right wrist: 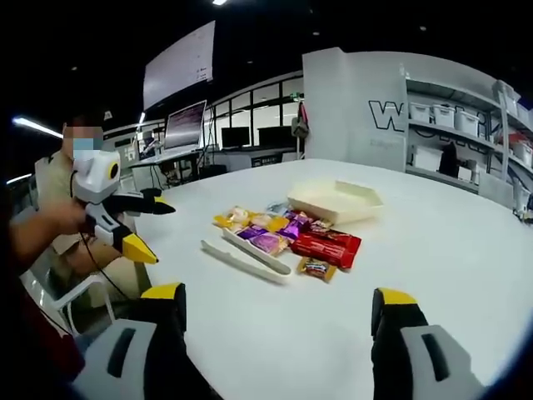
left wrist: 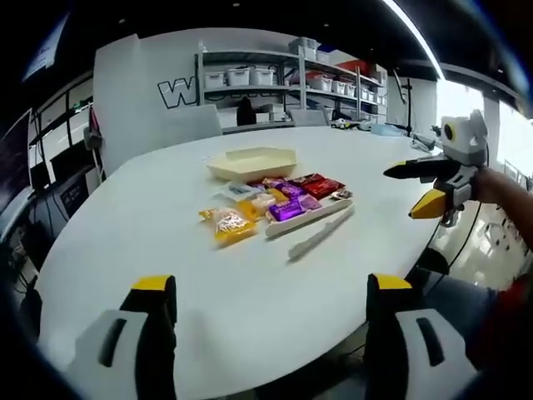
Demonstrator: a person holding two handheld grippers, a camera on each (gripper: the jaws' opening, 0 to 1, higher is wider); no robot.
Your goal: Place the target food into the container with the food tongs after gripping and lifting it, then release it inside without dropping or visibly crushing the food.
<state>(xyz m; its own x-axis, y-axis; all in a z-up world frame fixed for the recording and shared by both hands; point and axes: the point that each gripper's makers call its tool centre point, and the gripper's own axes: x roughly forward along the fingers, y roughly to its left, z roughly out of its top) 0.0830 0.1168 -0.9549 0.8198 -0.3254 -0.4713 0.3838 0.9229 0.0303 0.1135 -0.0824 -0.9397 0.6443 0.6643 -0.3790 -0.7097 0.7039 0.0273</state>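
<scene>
A shallow cream container (left wrist: 252, 161) (right wrist: 333, 200) stands empty on the round white table (left wrist: 166, 250) (right wrist: 433, 250). Right beside it lies a pile of wrapped snacks (left wrist: 275, 200) (right wrist: 283, 235), with red, purple and yellow packets. White food tongs (left wrist: 321, 235) (right wrist: 241, 260) rest flat along the pile's near edge. My left gripper (left wrist: 271, 292) (right wrist: 164, 233) is open, held back over the table's rim. My right gripper (right wrist: 279, 292) (left wrist: 400, 193) is open too, on the opposite side of the table. Neither holds anything, and both are well short of the tongs and snacks.
Shelves with white bins (left wrist: 275, 75) (right wrist: 450, 117) line a wall beyond the table. Desks with monitors (right wrist: 187, 129) stand further off. A person's hand (right wrist: 50, 221) holds the left gripper, with a white chair (right wrist: 67, 296) below it. Bare tabletop lies between each gripper and the pile.
</scene>
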